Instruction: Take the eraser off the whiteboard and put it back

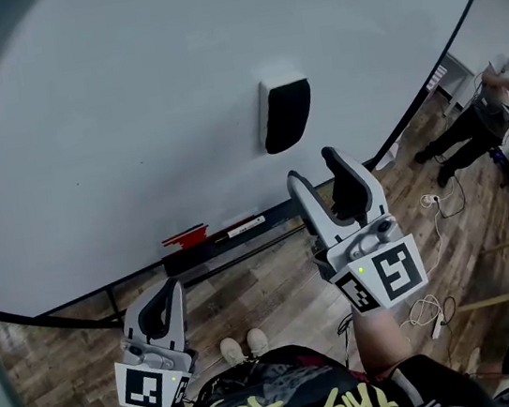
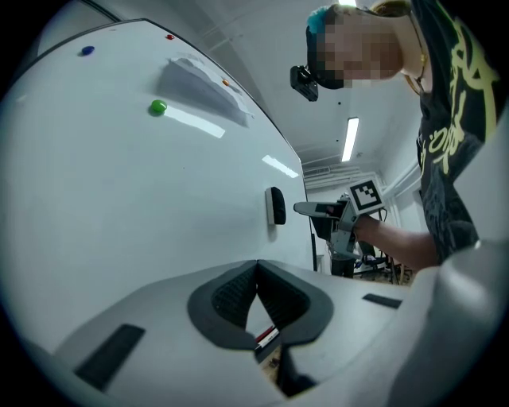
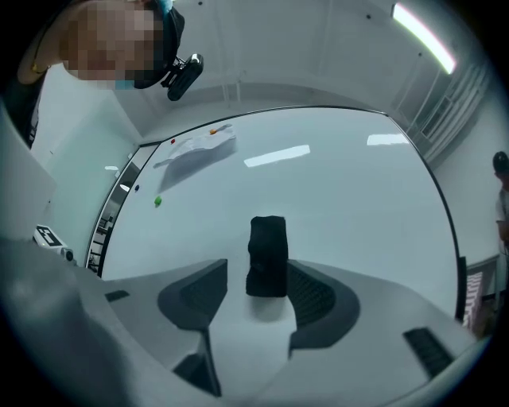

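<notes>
Head view first: eraser (image 1: 286,114) is on the whiteboard (image 1: 124,94), nobody holding it.
Right gripper (image 1: 316,168) sits near it at its 6 o'clock, not touching. Left gripper view: left gripper (image 2: 256,270) has its pads pressed together, nothing in them. Right gripper view: jaws stand wide apart, eraser framed in the gap at 12 o'clock, pads clear of it.
</notes>
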Demonstrator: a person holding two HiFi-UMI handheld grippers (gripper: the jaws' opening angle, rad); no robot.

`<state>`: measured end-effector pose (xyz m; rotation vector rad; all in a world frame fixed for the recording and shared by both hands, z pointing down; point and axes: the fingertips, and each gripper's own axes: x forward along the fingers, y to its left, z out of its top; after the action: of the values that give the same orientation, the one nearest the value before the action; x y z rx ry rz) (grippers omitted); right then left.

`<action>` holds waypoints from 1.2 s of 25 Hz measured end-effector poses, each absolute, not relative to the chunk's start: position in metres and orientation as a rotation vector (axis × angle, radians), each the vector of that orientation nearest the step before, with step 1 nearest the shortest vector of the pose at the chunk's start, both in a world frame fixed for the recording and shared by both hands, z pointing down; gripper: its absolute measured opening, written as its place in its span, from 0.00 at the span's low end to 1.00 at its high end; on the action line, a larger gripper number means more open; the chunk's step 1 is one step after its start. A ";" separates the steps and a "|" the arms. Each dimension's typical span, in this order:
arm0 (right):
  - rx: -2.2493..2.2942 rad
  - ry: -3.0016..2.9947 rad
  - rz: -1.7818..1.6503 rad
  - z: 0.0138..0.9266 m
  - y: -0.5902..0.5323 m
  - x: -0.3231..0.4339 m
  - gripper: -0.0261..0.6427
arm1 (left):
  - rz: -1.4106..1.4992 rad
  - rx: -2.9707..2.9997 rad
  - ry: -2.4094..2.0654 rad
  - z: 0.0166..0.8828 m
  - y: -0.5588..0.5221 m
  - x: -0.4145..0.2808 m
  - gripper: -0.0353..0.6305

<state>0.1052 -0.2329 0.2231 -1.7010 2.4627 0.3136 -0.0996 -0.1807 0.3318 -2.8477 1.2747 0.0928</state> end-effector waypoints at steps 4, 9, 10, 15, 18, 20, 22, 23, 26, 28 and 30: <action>-1.713 2.431 0.346 0.211 -0.241 0.109 0.38 | 0.090 -2.839 1.285 0.332 -0.182 -0.103 0.06; -1.718 2.406 0.385 0.199 -0.250 0.108 0.40 | 0.090 -2.827 1.304 0.332 -0.183 -0.108 0.06; -1.717 2.401 0.390 0.196 -0.251 0.108 0.41 | 0.090 -2.825 1.308 0.332 -0.183 -0.109 0.06; -1.713 2.391 0.403 0.188 -0.261 0.106 0.42 | 0.087 -2.817 1.328 0.333 -0.184 -0.114 0.06; -1.708 2.396 0.406 0.186 -0.267 0.102 0.42 | 0.094 -2.806 1.342 0.332 -0.184 -0.117 0.06; -1.709 2.393 0.409 0.185 -0.269 0.101 0.42 | 0.092 -2.805 1.347 0.333 -0.184 -0.118 0.06; -1.713 2.385 0.408 0.184 -0.273 0.100 0.43 | 0.090 -2.804 1.353 0.334 -0.185 -0.119 0.06; -1.717 2.380 0.406 0.183 -0.275 0.100 0.43 | 0.091 -2.803 1.356 0.334 -0.185 -0.120 0.06; -1.734 2.365 0.400 0.180 -0.280 0.099 0.43 | 0.096 -2.800 1.365 0.332 -0.186 -0.123 0.06; -1.743 2.363 0.401 0.180 -0.284 0.098 0.44 | 0.098 -2.796 1.373 0.332 -0.186 -0.125 0.06; -1.756 2.360 0.408 0.181 -0.286 0.097 0.44 | 0.096 -2.794 1.381 0.333 -0.186 -0.127 0.06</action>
<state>0.0973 -0.2864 0.1806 -1.7561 2.3604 0.4077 -0.1268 -0.1857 0.3329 -2.7938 1.3806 0.0963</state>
